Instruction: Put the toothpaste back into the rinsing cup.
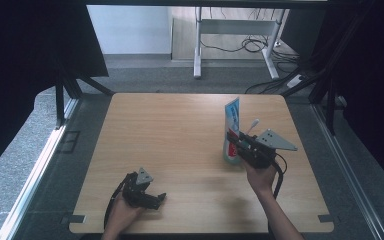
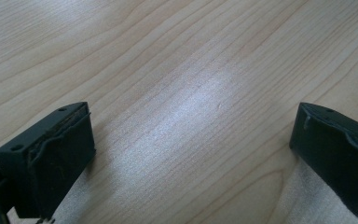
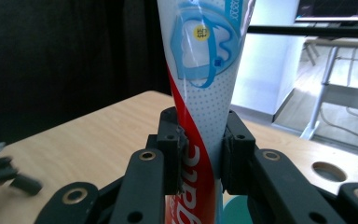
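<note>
table [image 1: 180,150]: light wood top, bare apart from the tube and the two grippers

toothpaste tube [image 1: 232,131]: standing upright, crimped end up, cap end down, over the right half of the table, nearer the right edge than the middle. Can't tell if the cap end touches the wood or hangs just above it

right gripper [image 3: 200,154]: pinching the toothpaste tube on its lower body, pads pressed on both sides

left gripper [image 2: 191,140]: jaws spread wide, nothing between them, just wood grain under it; parked near the table's front edge, left of centre

step: looks like the tube is being carried upright, or stood up

next move: I'd guess set it down on its cap and let go gently, tall skinny thing tips easily

writing: red band with big white letters, partly hidden by the pads, can't honestly read it. Tooth graphic in blue, small yellow badge too tiny to read
</note>
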